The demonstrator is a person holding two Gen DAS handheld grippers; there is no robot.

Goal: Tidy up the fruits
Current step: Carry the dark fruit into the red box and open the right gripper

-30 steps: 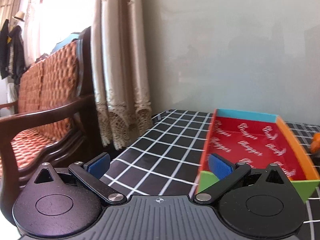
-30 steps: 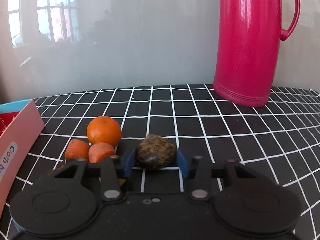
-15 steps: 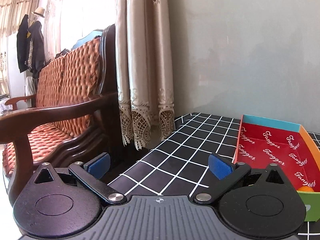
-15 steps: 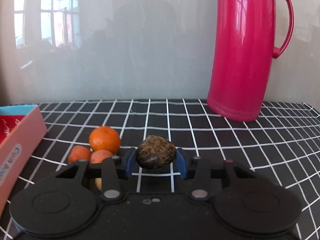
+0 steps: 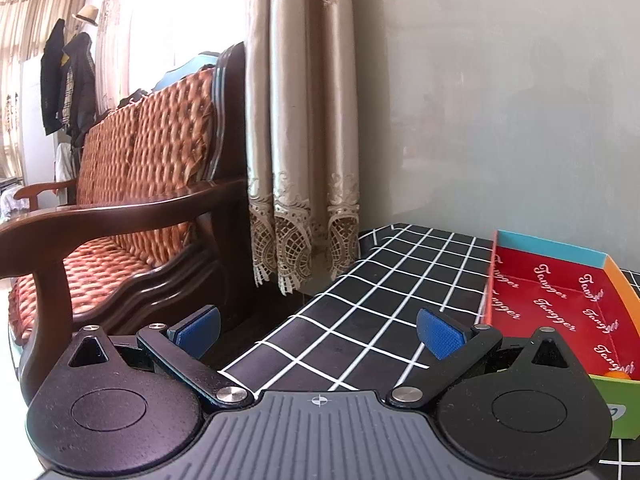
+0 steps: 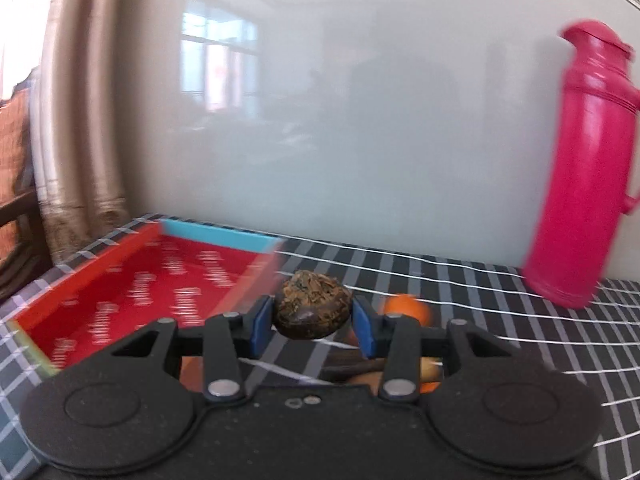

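My right gripper (image 6: pixel 313 318) is shut on a dark brown, rough-skinned fruit (image 6: pixel 313 312) and holds it above the table, just right of the red tray (image 6: pixel 132 292). Orange tangerines (image 6: pixel 408 307) lie on the cloth behind and below the gripper, partly hidden. My left gripper (image 5: pixel 318 330) is open and empty, above the table's left edge. The red tray (image 5: pixel 556 304) with coloured walls lies to its right, with a bit of orange fruit (image 5: pixel 618 375) at its near corner.
A tall pink thermos (image 6: pixel 580 168) stands at the back right on the black checked tablecloth (image 5: pixel 360 312). A wooden sofa (image 5: pixel 120 208) and a curtain (image 5: pixel 300 140) stand left of the table. A pale wall (image 6: pixel 360 120) is behind.
My right gripper has lifted the brown fruit and swung left, bringing the tray into view. My left gripper has swung further left, away from the tray.
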